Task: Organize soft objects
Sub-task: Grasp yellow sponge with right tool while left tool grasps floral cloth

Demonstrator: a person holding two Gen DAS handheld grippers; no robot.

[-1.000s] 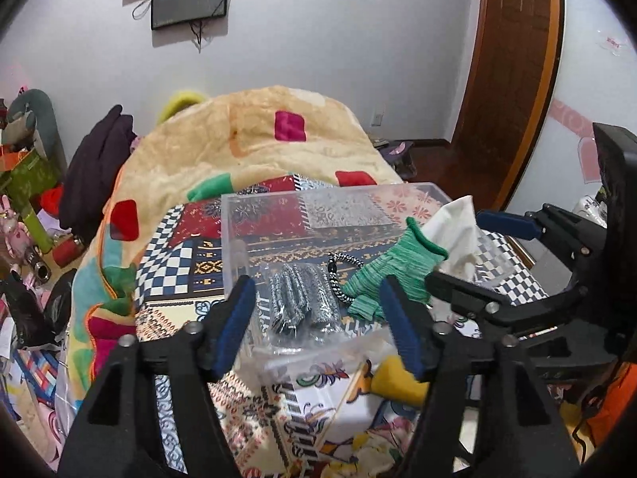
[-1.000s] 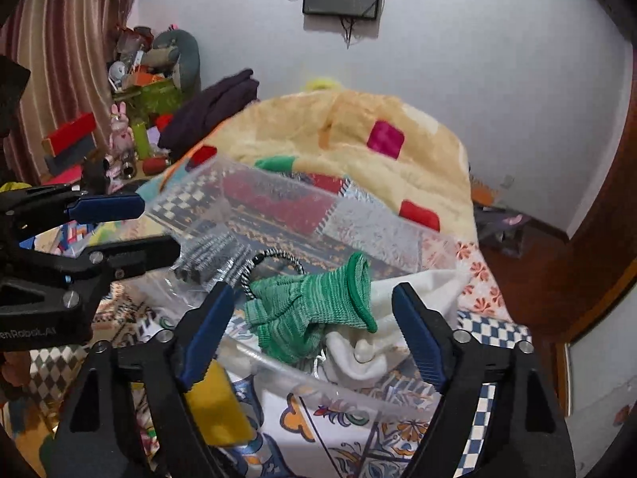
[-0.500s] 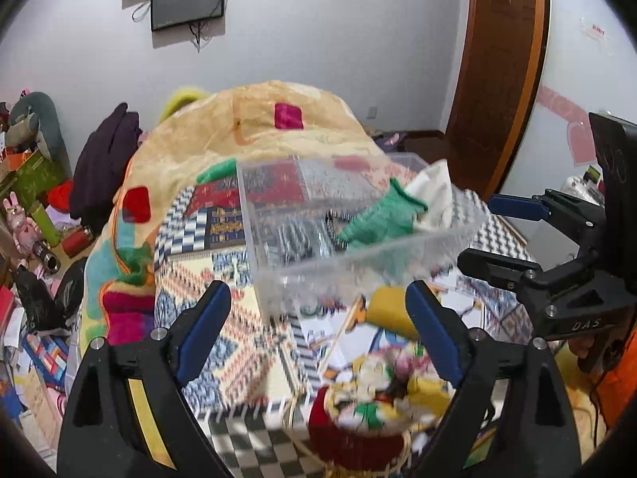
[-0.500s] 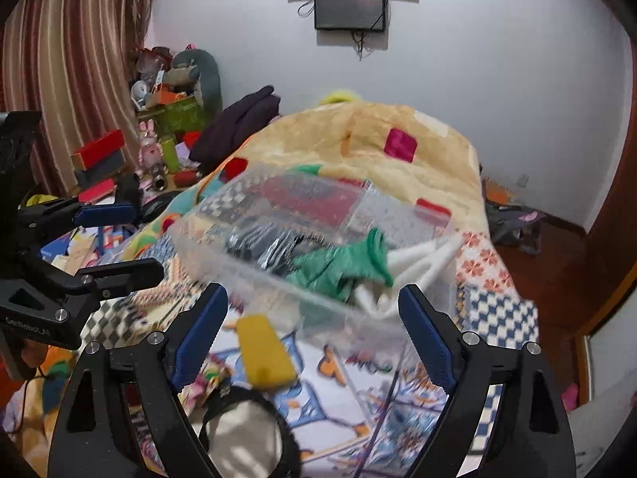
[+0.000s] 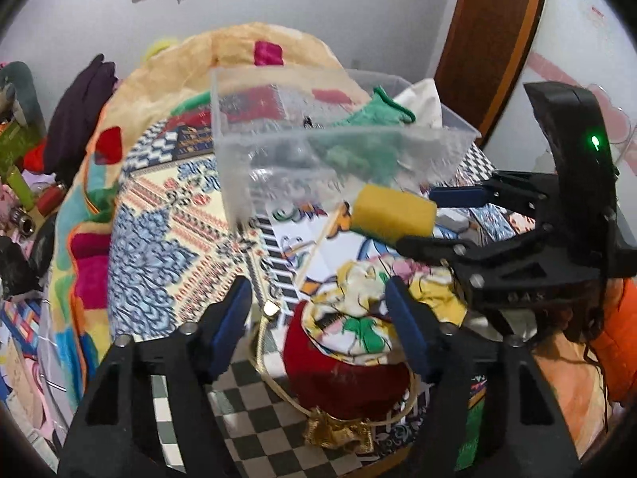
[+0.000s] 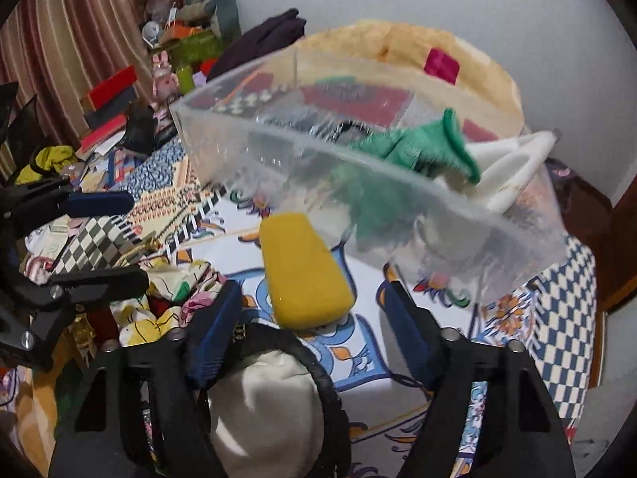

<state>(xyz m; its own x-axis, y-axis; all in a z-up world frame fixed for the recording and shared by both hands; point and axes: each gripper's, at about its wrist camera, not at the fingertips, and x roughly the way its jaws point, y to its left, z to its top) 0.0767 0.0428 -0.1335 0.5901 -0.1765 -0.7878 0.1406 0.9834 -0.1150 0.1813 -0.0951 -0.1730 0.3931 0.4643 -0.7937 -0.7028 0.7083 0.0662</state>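
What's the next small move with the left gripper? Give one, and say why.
Probably lower the open left gripper onto the floral cloth pouch between its fingers and close. The pouch lies outside the clear bin, which already holds the green glove.

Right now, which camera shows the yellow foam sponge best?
The right wrist view: the yellow foam sponge lies whole and unblocked on the patterned cover, in front of the clear plastic bin. The left wrist view shows it smaller, partly overlapped by the right gripper.
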